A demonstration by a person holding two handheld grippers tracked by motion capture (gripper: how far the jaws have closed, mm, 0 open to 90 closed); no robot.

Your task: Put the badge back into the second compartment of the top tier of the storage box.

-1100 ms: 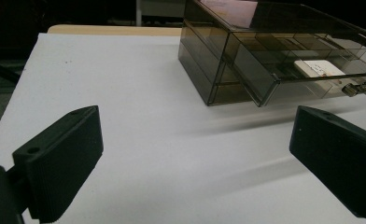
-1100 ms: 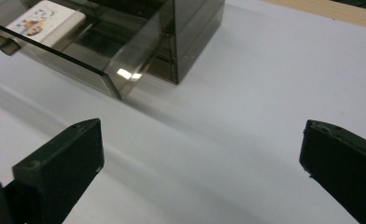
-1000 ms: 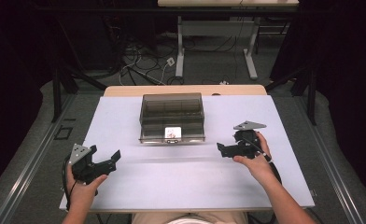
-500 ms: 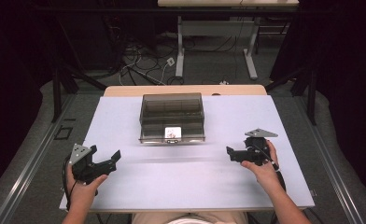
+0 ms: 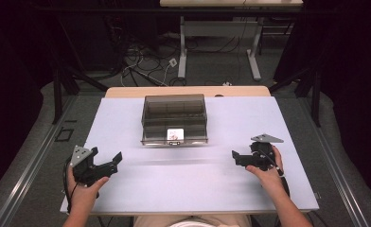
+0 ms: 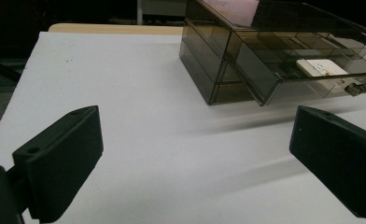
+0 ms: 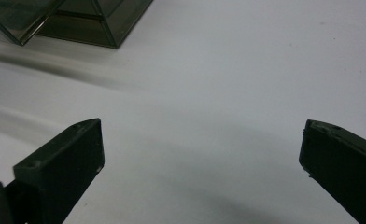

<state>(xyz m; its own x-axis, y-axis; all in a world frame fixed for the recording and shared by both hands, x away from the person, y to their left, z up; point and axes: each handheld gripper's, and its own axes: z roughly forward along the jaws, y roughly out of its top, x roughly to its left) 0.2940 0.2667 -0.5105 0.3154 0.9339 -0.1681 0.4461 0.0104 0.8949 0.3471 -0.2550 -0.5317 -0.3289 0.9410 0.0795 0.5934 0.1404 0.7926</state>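
The left gripper (image 5: 113, 161) sits low over the near left part of the white table (image 5: 127, 118), held in the left hand (image 5: 82, 191), whose forearm comes up from the bottom edge. Its jaws point right and slightly away, spread wide with nothing between them; the left gripper view looks between them at bare tabletop. The right gripper (image 5: 237, 157) is held in the right hand (image 5: 268, 170) over the near right part, jaws pointing left, also spread wide and empty. The smoky clear drawer box (image 5: 174, 118) stands at the table's middle, toward the far edge, well apart from both grippers. Its drawer (image 6: 307, 70) is pulled out toward the person, with a white card (image 6: 320, 67) lying inside.
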